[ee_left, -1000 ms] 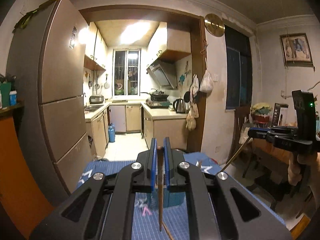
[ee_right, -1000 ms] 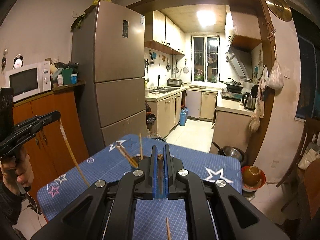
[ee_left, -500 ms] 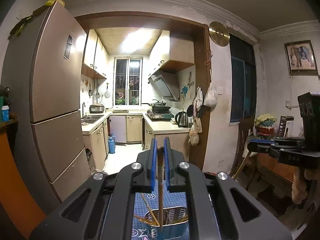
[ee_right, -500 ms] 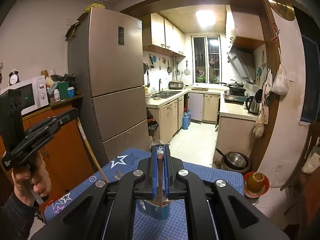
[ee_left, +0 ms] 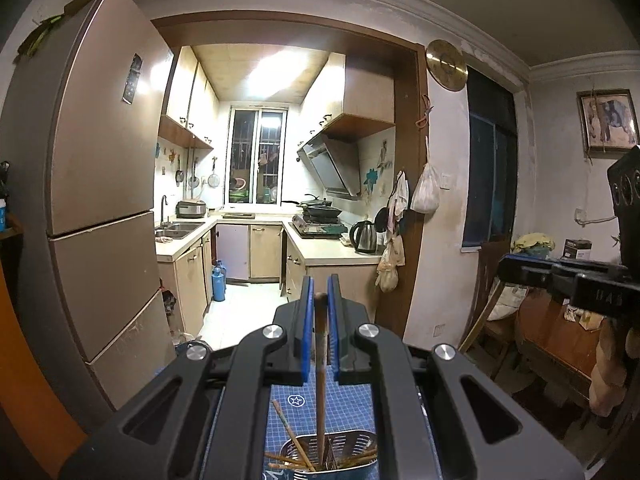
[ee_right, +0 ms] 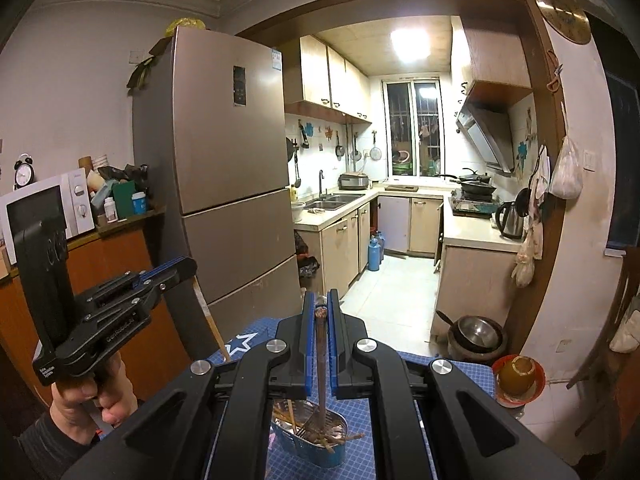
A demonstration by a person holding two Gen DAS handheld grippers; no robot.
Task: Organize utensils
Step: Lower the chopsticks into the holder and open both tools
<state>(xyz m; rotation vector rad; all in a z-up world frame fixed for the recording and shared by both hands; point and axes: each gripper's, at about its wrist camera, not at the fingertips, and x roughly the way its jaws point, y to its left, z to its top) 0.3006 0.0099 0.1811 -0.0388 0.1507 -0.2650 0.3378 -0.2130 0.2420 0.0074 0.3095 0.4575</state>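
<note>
Wooden chopstick (ee_left: 320, 364) clamped in each gripper's jaws; perforated metal holder (ee_right: 320, 438) below, seemingly.

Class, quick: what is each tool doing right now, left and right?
Left tool: closed on a brown chopstick above the utensil holder.
Right tool: closed on a chopstick too.

Right gripper (ee_right: 319, 312) clamped on upright chopstick (ee_right: 320, 360), lower end over metal holder (ee_right: 310, 432) with other chopsticks, on blue star cloth (ee_right: 244, 344). Left gripper (ee_right: 182, 268) at left, gripping pale chopstick (ee_right: 214, 328), held by hand (ee_right: 86, 394). Fridge (ee_right: 224, 168) behind.
</note>
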